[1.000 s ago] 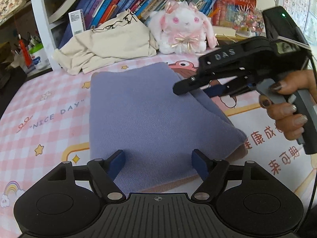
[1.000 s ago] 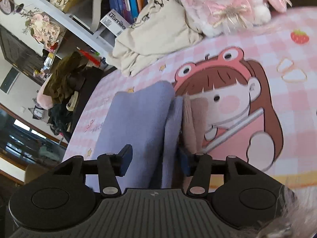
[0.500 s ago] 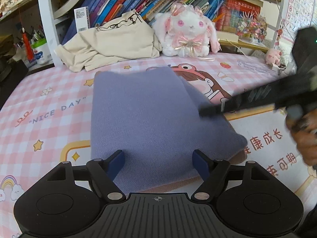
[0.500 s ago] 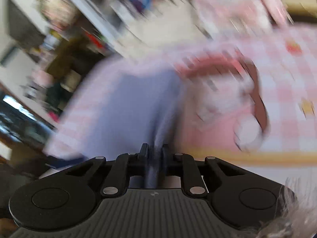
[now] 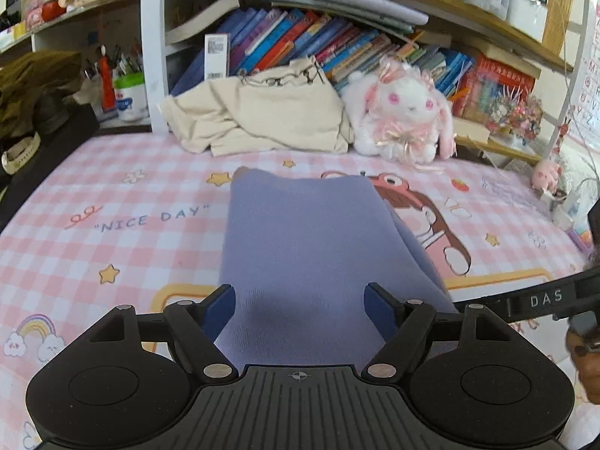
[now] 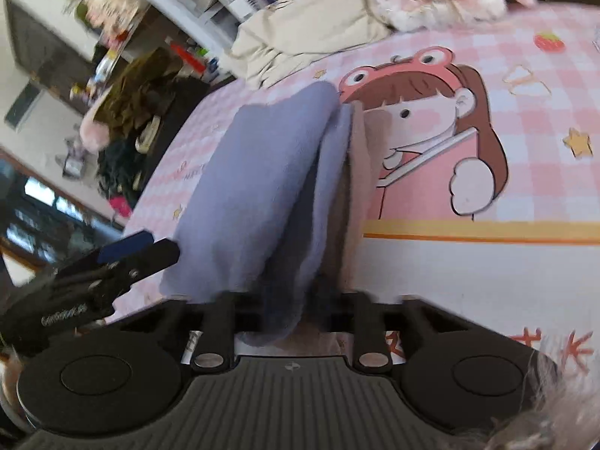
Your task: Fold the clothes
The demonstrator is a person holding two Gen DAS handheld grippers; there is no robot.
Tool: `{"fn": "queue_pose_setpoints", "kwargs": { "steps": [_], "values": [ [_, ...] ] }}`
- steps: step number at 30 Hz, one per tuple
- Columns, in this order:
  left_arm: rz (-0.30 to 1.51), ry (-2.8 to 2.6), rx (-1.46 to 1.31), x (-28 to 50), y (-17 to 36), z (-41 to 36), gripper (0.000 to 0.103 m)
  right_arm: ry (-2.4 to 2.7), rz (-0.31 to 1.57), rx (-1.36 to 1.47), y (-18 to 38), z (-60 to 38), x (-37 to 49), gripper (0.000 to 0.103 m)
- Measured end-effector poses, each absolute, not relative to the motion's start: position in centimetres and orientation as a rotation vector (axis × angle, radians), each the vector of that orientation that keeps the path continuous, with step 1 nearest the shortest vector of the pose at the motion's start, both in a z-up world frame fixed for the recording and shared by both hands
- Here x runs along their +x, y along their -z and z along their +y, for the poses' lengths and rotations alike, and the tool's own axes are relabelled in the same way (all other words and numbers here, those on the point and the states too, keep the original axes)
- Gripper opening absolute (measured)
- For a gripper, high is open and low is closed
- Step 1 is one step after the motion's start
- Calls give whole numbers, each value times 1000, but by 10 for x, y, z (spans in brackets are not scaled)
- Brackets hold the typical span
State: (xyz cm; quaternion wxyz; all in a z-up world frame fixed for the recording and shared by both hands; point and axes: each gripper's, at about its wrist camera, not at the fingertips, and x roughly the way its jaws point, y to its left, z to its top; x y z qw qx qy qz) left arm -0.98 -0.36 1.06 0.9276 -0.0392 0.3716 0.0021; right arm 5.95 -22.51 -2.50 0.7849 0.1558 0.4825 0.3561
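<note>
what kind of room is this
Likely a child's bedroom or study corner: a bookshelf crammed with colourful books, a plush bunny, and a pink checked cartoon cover under the folded purple garment.

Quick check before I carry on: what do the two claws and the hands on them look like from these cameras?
Both claws are matte black plastic with round pivot discs, silver rivets and a ribbed centre plate. The left claw has blue finger pads. The right claw carries white "DAS" lettering on its side. The hand holding it wears dark nail polish; no sleeve shows.
</note>
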Motion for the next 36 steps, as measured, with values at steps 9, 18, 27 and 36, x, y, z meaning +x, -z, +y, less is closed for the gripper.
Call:
{"fn": "queue_pose_setpoints", "kwargs": {
  "steps": [9, 18, 27, 36],
  "values": [
    [817, -1, -16, -9, 6, -15, 77, -748, 1011, 290, 27, -229, 48, 7],
    [794, -12, -15, -13, -1, -12, 77, -711, 1032, 313, 28, -237, 49, 22],
    [774, 6, -5, -14, -9, -16, 77, -729, 869, 318, -4, -242, 37, 43],
    [789, 19, -16, -7, -3, -20, 77, -852, 941, 391, 3, -231, 43, 10]
  ]
}}
